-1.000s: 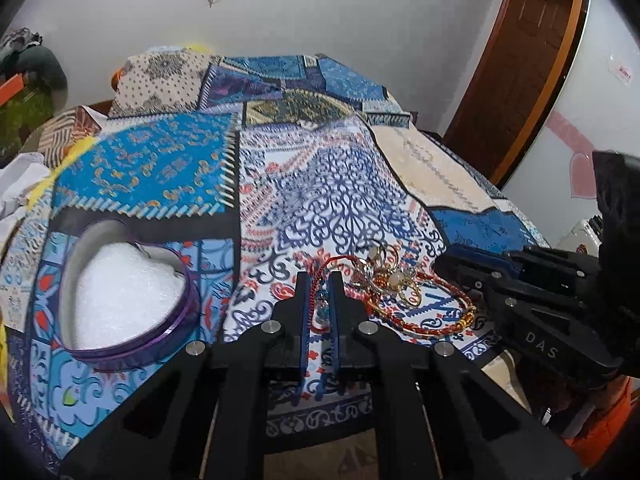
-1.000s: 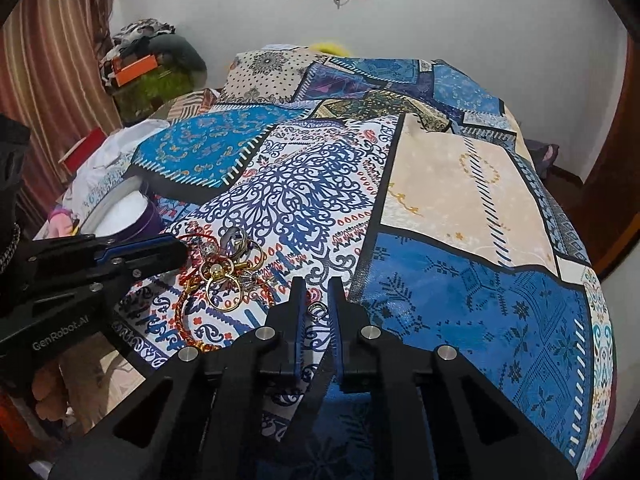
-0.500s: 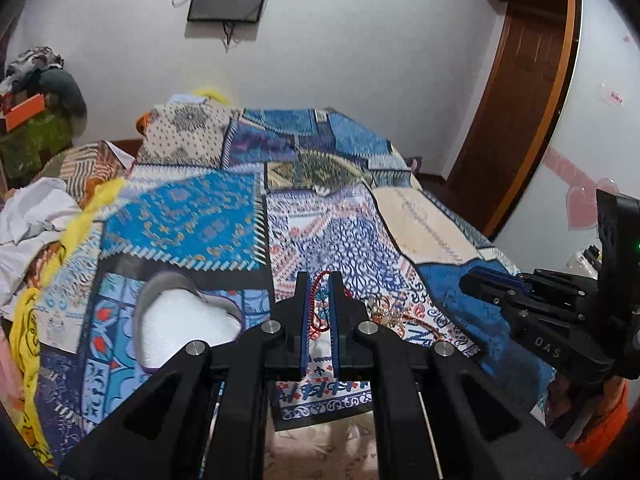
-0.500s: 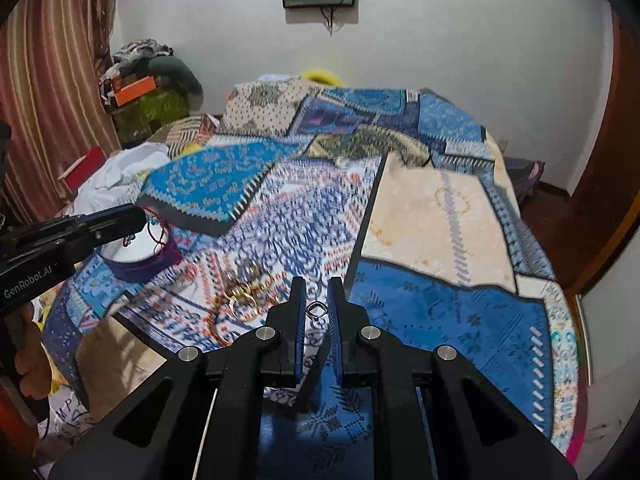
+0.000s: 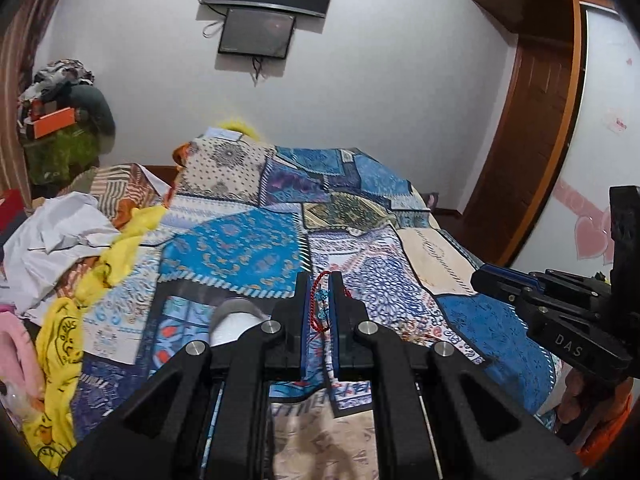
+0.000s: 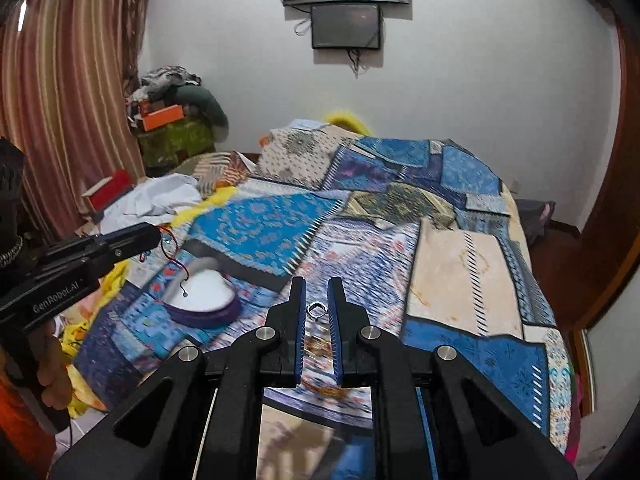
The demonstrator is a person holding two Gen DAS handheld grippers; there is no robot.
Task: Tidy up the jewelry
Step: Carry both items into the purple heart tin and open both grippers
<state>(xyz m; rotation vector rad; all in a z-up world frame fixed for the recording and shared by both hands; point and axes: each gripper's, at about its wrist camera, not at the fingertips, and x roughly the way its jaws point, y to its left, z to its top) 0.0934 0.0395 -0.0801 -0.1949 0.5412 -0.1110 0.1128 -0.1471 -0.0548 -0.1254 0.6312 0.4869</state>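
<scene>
My left gripper is shut on a red cord bracelet with small blue beads, held above the bed; in the right wrist view it hangs over the heart-shaped purple box with white lining. The box is mostly hidden behind my left fingers in the left wrist view. My right gripper is shut on a small silver ring, raised over the bed. A pile of gold jewelry lies on the bedspread below.
A patchwork blue bedspread covers the bed. Crumpled white and yellow cloths lie at the left. A curtain hangs at the left, a wooden door stands at the right, screens hang on the far wall.
Both grippers have risen from the jewelry pile, each carrying its piece. The left gripper has carried the red bracelet left, over the heart box.
</scene>
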